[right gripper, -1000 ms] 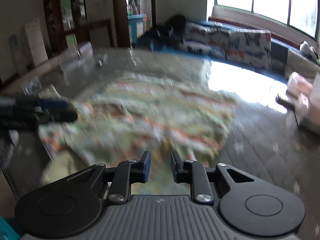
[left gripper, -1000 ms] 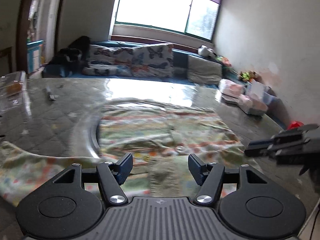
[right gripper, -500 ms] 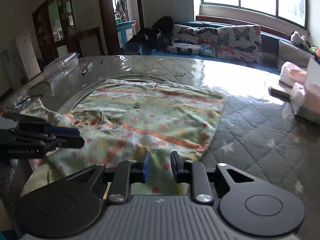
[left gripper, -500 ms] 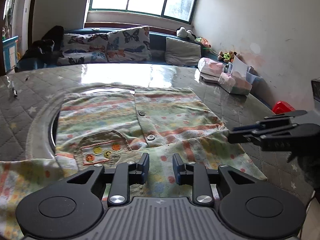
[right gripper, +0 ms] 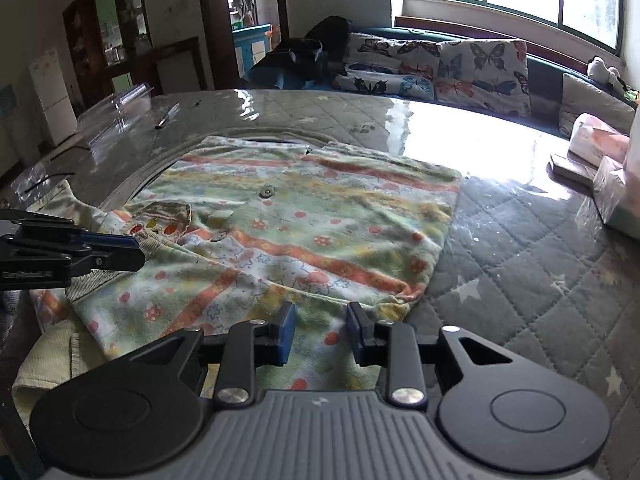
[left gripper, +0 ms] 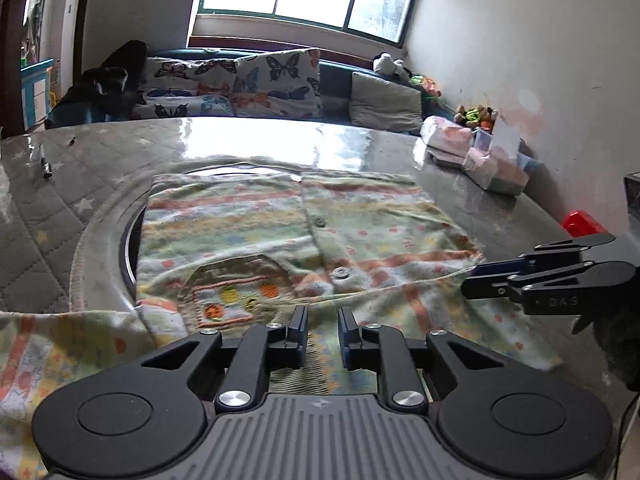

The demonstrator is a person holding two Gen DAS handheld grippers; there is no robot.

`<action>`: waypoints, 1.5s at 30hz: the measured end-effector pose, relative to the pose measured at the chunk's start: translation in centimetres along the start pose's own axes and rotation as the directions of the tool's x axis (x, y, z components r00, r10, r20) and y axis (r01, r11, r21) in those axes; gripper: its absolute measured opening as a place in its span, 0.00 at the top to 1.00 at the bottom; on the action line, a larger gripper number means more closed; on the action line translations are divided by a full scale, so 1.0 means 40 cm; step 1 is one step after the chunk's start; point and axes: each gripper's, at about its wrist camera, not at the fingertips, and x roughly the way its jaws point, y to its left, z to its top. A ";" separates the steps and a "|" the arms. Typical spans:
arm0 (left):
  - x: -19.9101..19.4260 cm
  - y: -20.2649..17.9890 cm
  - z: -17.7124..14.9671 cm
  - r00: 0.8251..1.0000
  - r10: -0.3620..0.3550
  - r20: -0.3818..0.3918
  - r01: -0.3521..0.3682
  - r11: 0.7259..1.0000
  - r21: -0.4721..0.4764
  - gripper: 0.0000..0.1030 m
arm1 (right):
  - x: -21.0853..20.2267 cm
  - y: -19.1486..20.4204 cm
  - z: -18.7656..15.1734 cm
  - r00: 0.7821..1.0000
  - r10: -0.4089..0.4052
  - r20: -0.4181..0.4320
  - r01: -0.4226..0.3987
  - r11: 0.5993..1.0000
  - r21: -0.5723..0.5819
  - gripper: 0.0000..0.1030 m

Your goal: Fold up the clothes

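Observation:
A small pastel striped shirt (left gripper: 304,236) with buttons and a chest pocket lies on the quilted table; it also shows in the right wrist view (right gripper: 304,216). Its near part is folded over the body. My left gripper (left gripper: 322,330) hovers just above the shirt's near edge, jaws a small gap apart with nothing between them. My right gripper (right gripper: 320,330) is open and empty over the shirt's near right corner. Each gripper shows in the other's view: the right one (left gripper: 532,284) at the shirt's right side, the left one (right gripper: 72,256) at its left side.
The glossy grey table (right gripper: 520,248) has a round inset ring (left gripper: 100,240) under the shirt. Tissue packs and boxes (left gripper: 480,156) stand at the far right, a clear plastic box (right gripper: 116,112) and a pen (left gripper: 46,166) at the far left. A sofa with butterfly cushions (left gripper: 240,84) is behind.
The left gripper narrowed from wide open to a small gap. The right gripper's jaws opened wider over the last half second. The shirt's near part now lies folded over the body.

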 end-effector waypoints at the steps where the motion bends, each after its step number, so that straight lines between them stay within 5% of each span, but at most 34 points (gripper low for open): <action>1: 0.006 0.006 -0.004 1.000 0.005 -0.007 -0.005 1.000 -0.003 0.82 | 0.003 0.003 0.000 1.000 -0.002 -0.003 0.002 1.000 -0.003 0.73; 9: -0.060 0.035 -0.004 0.999 0.032 0.036 -0.031 0.999 -0.034 0.80 | -0.011 0.076 0.024 0.999 0.047 0.023 -0.046 0.997 -0.066 0.72; 13: -0.113 0.086 -0.013 0.991 0.125 0.056 -0.122 0.990 -0.066 0.64 | -0.001 0.152 0.036 0.993 0.120 0.023 -0.116 0.985 -0.129 0.71; 17: -0.170 0.155 -0.040 0.973 0.222 0.061 -0.213 0.969 -0.123 0.61 | 0.010 0.235 0.032 0.984 0.177 0.015 -0.170 0.964 -0.204 0.71; 22: -0.242 0.252 -0.081 0.934 0.352 0.060 -0.331 0.916 -0.226 0.60 | 0.037 0.300 0.010 0.983 0.179 -0.025 -0.179 0.942 -0.284 0.68; 30: -0.324 0.402 -0.108 0.812 0.582 0.041 -0.524 0.758 -0.388 0.60 | 0.017 0.305 0.015 0.985 0.172 -0.005 -0.166 0.942 -0.292 0.67; 33: -0.327 0.447 -0.112 0.783 0.622 0.011 -0.555 0.706 -0.439 0.60 | 0.012 0.302 0.019 0.985 0.171 0.001 -0.163 0.944 -0.287 0.67; 36: -0.321 0.467 -0.117 0.773 0.634 -0.009 -0.567 0.685 -0.457 0.61 | 0.010 0.298 0.023 0.986 0.169 0.007 -0.160 0.946 -0.283 0.67; 41: -0.303 0.485 -0.118 0.781 0.623 -0.035 -0.559 0.673 -0.485 0.62 | 0.009 0.290 0.023 0.986 0.169 0.012 -0.159 0.949 -0.272 0.67; 45: -0.291 0.487 -0.122 0.778 0.627 -0.043 -0.563 0.664 -0.492 0.73 | 0.005 0.284 0.018 0.985 0.170 0.013 -0.160 0.951 -0.265 0.67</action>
